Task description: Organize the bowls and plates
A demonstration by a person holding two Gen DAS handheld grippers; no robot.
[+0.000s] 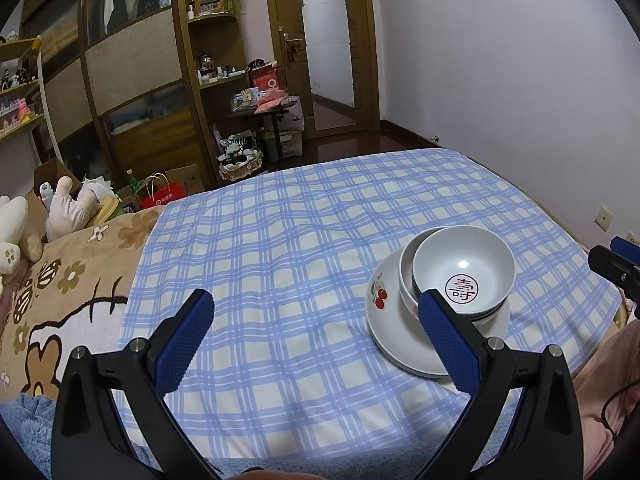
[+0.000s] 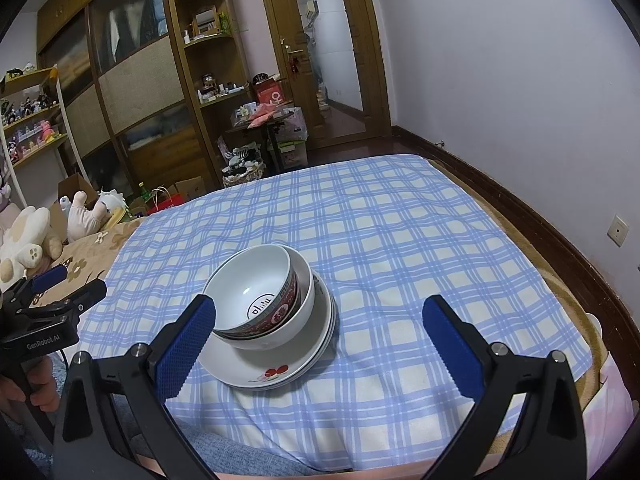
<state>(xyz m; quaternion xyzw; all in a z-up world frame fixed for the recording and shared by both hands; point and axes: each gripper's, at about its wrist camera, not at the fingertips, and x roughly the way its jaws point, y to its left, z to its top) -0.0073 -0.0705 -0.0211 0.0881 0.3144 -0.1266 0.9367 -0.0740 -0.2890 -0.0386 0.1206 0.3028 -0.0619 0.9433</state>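
From the left wrist view, the left gripper [image 1: 316, 332] hovers over the blue checked cloth [image 1: 288, 240] on the bed, its fingers [image 1: 186, 344] spread wide and holding nothing. The stack sits to its right: a bowl with a red character medallion [image 1: 464, 268] nested crookedly in a plain white bowl [image 1: 408, 280], both on cherry-print plates [image 1: 384, 316]. The right finger overlaps the stack in this view; whether it touches I cannot tell.

From the right wrist view, the right gripper [image 2: 320, 336] is likewise wide open and empty, with the stack just ahead and left of centre. Here the top bowl [image 2: 252, 280] visibly leans, showing its red patterned band, and the plates [image 2: 280, 368] seem to be several.

The stacking looks essentially done. If anything remains, it is seating the tilted bowl level: nudge its rim gently, since the soft bed gives under pressure and the pile could slide.
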